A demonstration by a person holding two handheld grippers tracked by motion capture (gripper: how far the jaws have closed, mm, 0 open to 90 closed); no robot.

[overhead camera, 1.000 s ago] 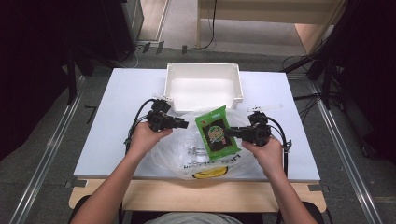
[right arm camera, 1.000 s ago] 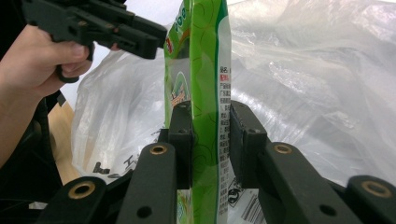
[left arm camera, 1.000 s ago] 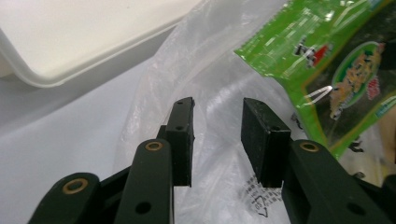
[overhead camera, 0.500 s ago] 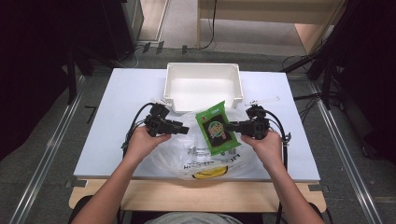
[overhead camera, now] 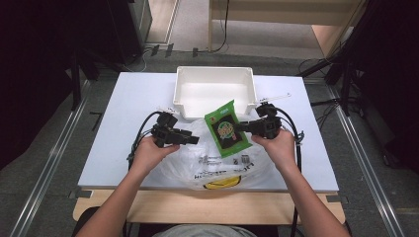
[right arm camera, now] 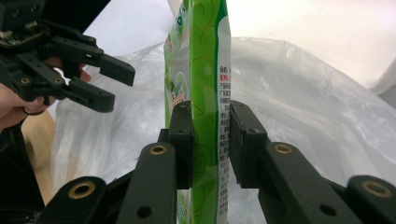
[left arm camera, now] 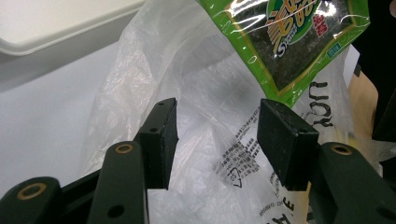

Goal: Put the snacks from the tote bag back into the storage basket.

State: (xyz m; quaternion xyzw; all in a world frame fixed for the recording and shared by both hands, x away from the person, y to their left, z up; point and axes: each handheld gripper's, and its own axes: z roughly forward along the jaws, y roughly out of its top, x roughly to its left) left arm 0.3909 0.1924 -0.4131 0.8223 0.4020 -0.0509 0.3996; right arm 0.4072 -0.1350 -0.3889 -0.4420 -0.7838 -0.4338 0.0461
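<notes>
High view: right gripper [overhead camera: 245,128] pinches the green snack packet [overhead camera: 227,129] by its right edge, jaws pressed on it, packet tilted above the clear plastic bag [overhead camera: 217,165] and just in front of the white bin [overhead camera: 214,92]. Left gripper [overhead camera: 192,140] points right toward the packet, jaws spread, just been opening, nothing between them. Bag lies crumpled on the white bench [overhead camera: 128,133], its front hanging over the near edge; its print is too small to read. Left hand [overhead camera: 147,152] and right hand [overhead camera: 279,145] cover the gripper bodies.

Left gripper view: jaws apart over the bag [left arm camera: 205,140], pads clear of it as far as can be told. Packet [left arm camera: 289,37] cut off at the top, label partly readable. Bin rim [left arm camera: 56,28] at top left, cut off.

Right gripper view: both jaws clamp the packet [right arm camera: 205,84] edge-on, its front face mostly hidden. Other gripper [right arm camera: 109,86] at left, jaws open. Bag [right arm camera: 303,107] behind, blurry.
</notes>
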